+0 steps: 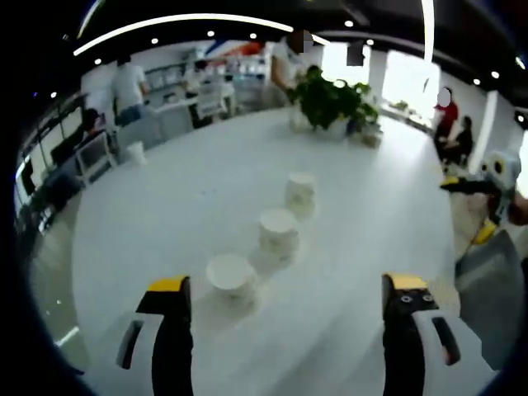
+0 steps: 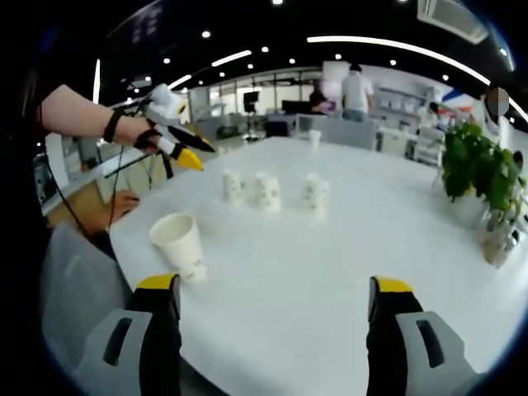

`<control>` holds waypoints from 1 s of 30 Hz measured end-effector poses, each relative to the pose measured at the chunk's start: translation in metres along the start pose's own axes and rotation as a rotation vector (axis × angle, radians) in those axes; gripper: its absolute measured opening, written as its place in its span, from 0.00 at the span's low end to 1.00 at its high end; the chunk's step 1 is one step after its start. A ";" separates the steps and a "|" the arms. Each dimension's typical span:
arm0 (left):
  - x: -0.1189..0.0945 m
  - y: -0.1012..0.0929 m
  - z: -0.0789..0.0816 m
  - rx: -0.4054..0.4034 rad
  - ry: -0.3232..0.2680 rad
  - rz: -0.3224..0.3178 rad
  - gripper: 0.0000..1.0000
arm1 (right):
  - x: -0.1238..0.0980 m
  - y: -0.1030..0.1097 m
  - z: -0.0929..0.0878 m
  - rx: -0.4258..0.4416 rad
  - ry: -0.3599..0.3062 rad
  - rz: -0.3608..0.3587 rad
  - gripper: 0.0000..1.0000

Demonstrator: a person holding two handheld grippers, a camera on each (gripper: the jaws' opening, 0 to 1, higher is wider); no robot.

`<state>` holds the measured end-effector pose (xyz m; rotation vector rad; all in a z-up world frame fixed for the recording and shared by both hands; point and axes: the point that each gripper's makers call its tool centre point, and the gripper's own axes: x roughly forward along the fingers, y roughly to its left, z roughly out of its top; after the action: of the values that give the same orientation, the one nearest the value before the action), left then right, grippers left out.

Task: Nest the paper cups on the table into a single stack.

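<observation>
We observed a large white table carrying four paper cups. In the left gripper view, three cups stood upside down in a line running away from the left gripper toward the table's far edge: the nearest cup lay just ahead of the jaws and closer to the left one, the middle cup stood beyond it, and the farthest cup beyond that, each apart from its neighbour. The left gripper's jaws stood wide apart and held nothing. In the right gripper view, a fourth cup stood upright, mouth up, near the table's near edge, just ahead of the left jaw of the right gripper; we could not tell whether jaw and cup touched. This gripper's jaws were likewise spread wide with nothing between them. The three inverted cups appeared farther in, toward the table's middle, well apart from the upright cup. A potted plant stood near the table's right-hand edge in that view, and a lone small cup stood near the far edge.
</observation>
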<state>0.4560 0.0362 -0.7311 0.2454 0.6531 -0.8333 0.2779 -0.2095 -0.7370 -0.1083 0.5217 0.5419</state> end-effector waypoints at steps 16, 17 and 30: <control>0.019 0.022 -0.006 -0.037 0.007 0.035 0.93 | 0.001 0.001 -0.004 0.005 0.007 0.005 0.92; 0.020 0.023 -0.006 -0.039 0.007 0.038 0.93 | 0.001 0.001 -0.005 -0.001 0.010 0.007 0.92; 0.046 0.031 -0.013 -0.055 0.022 0.026 0.88 | 0.001 -0.007 -0.014 0.011 0.046 0.006 0.92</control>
<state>0.4965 0.0348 -0.7710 0.2134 0.6906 -0.7876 0.2759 -0.2186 -0.7502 -0.1094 0.5695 0.5432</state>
